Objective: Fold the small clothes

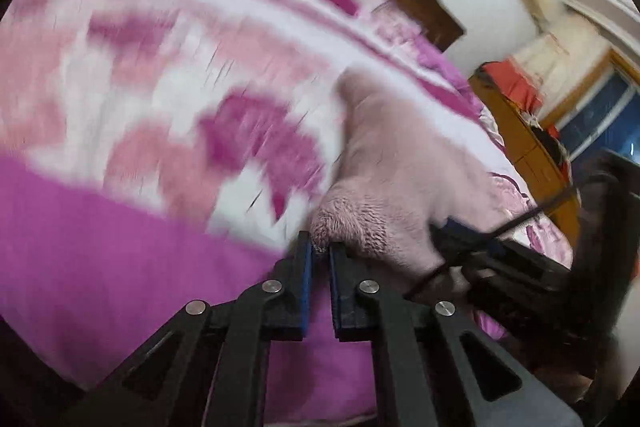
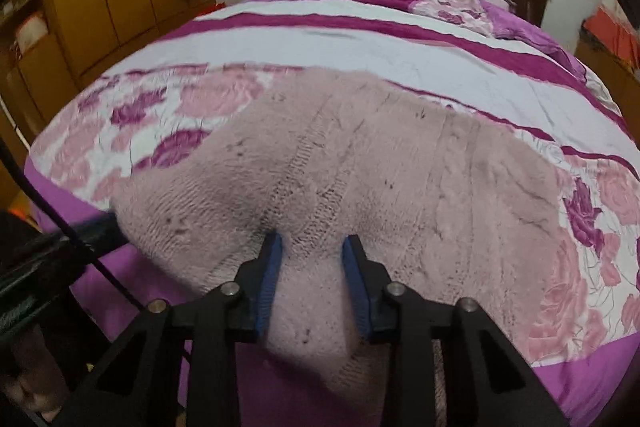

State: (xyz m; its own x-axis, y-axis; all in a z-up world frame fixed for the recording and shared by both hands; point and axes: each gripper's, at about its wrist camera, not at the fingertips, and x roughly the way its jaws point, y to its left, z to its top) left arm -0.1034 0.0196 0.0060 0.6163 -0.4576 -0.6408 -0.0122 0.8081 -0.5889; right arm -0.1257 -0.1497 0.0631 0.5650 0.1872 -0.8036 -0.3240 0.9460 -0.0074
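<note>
Left gripper (image 1: 319,251) pinched narrow on pink knit garment (image 2: 360,155) corner, right gripper (image 2: 312,247) w/ jaws partly apart round a bunched hem fold, garment mostly flat on floral bedspread (image 2: 160,123) near foot edge; folding approx. just begun, most left.

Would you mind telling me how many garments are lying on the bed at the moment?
1: a pink knit sweater lies spread on the floral bedspread near its foot edge. Both jaws pinch its near edge. Others may lie out of view.
</note>
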